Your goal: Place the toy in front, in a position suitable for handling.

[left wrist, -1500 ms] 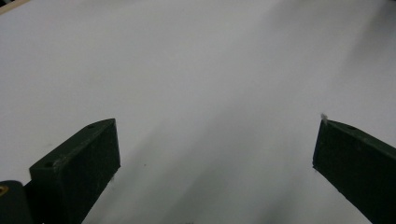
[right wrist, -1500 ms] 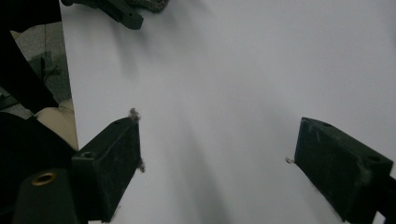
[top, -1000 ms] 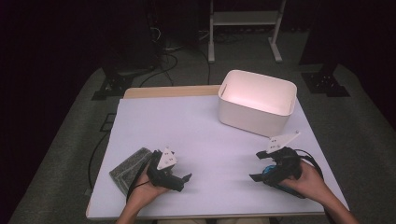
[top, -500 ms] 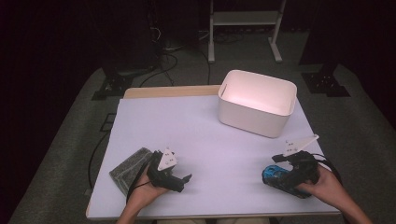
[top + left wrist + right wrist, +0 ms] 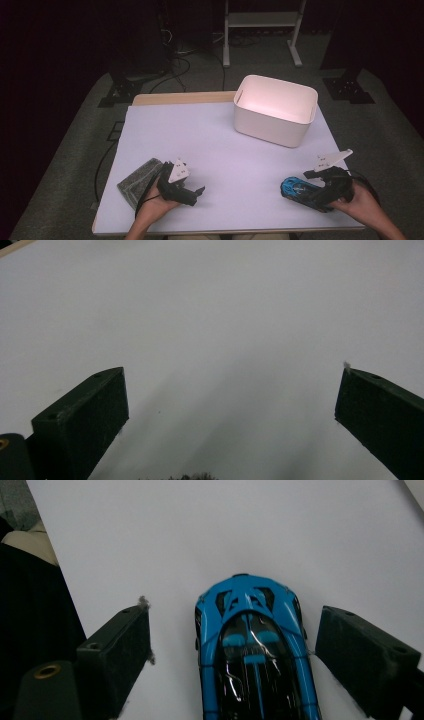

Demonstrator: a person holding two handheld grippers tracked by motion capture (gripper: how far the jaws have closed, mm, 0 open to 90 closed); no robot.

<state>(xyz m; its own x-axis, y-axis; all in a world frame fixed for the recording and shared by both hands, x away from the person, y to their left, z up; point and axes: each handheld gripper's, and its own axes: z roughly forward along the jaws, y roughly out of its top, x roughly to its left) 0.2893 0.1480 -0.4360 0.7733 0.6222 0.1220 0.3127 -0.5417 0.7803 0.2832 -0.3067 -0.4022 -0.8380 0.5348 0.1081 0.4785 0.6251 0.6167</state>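
Near the right front corner of the white tabletop (image 5: 220, 145), a blue toy car (image 5: 299, 189) lies flat on the surface, its nose toward the person's left. Right gripper (image 5: 320, 192), held in the person's right hand (image 5: 362, 207), straddles the car: in the right gripper view the car (image 5: 255, 650) sits between the two black jaws, which stand spread apart; the right jaw is at or just off the car's flank, the left one clear of it, so the car is not clamped. Left gripper (image 5: 196, 195), held low at the front left, has its jaws released and wide apart over bare tabletop (image 5: 220, 325). Just behind and to the left of that gripper lies a grey cloth (image 5: 137, 181). A white bin (image 5: 275, 115) stands at the far right of the tabletop, well apart from the car.
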